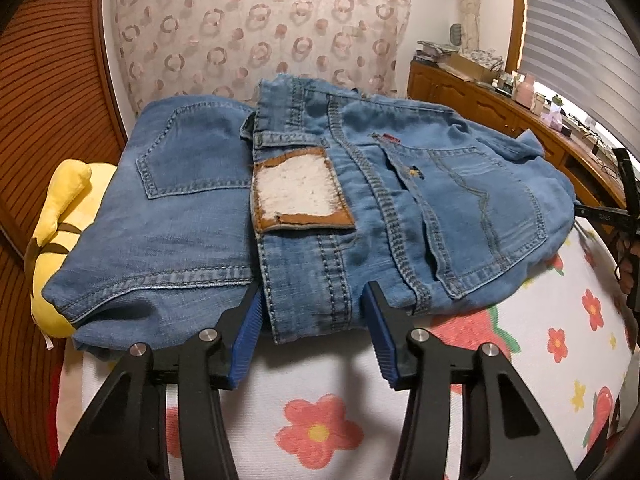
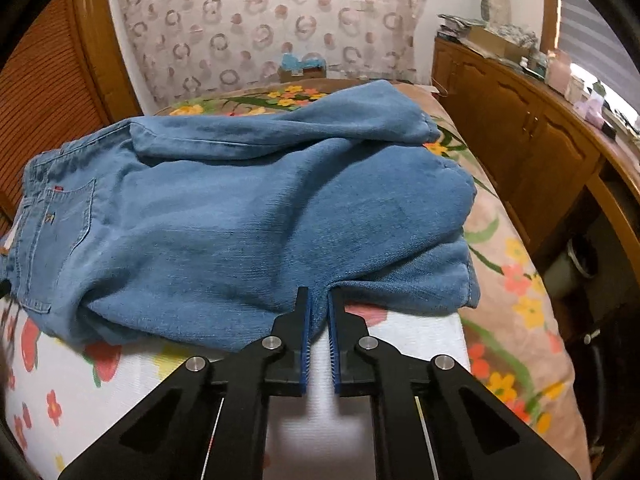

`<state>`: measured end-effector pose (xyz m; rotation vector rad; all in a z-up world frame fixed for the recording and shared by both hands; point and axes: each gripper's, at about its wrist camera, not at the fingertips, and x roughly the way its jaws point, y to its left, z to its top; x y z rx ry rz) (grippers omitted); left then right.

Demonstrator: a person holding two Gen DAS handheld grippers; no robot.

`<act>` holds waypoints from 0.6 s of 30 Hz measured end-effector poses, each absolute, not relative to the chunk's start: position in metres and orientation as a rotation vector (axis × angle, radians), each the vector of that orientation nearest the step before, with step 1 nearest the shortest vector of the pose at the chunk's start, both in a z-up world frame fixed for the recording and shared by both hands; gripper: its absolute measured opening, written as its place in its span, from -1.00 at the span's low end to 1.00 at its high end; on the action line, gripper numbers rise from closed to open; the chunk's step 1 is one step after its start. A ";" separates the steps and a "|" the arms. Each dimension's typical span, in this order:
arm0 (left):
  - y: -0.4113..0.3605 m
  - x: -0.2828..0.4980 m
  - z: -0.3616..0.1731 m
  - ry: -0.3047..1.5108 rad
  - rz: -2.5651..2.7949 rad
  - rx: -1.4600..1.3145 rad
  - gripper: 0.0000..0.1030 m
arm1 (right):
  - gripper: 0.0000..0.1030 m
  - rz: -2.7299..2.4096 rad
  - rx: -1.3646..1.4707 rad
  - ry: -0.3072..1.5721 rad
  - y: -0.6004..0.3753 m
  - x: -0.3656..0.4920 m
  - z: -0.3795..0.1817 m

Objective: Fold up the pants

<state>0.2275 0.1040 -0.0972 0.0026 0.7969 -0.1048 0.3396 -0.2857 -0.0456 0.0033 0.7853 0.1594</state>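
Jaws first: the right gripper (image 2: 319, 300) is pinching down on a fold of denim at the near edge of the pants (image 2: 248, 216), blue pads nearly together with cloth bunched between them. The left gripper (image 1: 312, 300) is sitting with its jaws apart, straddling the waistband strip at the near edge of the pants (image 1: 304, 200); the left pad is right against the denim, but whether either pad is actually pressing, can't tell.

Biggest thing around is the bed (image 2: 516, 280), which is wearing a floral cover, with a white flower-print blanket (image 1: 320, 420) lying under the pants at the near side. The pants are lying across it, folded over themselves, so both back pockets are facing up in the left wrist view, along with the worn leather patch (image 1: 298, 192) at the waistband. From the right wrist view, the legs are bunching up in a heap toward the far right.

A wooden dresser (image 2: 528, 148) is running along the right side of the bed, clutter piling on top. A yellow plush toy (image 1: 60, 236) is peeking out from under the pants' left edge.
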 end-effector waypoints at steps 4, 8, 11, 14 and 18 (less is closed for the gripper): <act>0.108 0.231 -0.101 0.819 -0.104 -0.017 -0.01 | -0.92 0.200 0.037 0.760 -0.295 0.337 -0.040; 0.098 0.223 -0.089 0.766 -0.115 0.026 -0.43 | -0.93 0.237 0.044 0.695 -0.300 0.329 -0.031; 0.092 0.222 -0.085 0.766 -0.124 0.047 -0.66 | -0.93 0.246 0.035 0.657 -0.299 0.324 -0.026; 0.094 0.228 -0.088 0.786 -0.119 0.032 -0.67 | -0.93 0.248 0.016 0.644 -0.297 0.324 -0.024; 0.104 0.236 -0.095 0.831 -0.121 -0.025 -0.66 | -0.93 0.248 0.007 0.644 -0.291 0.325 -0.028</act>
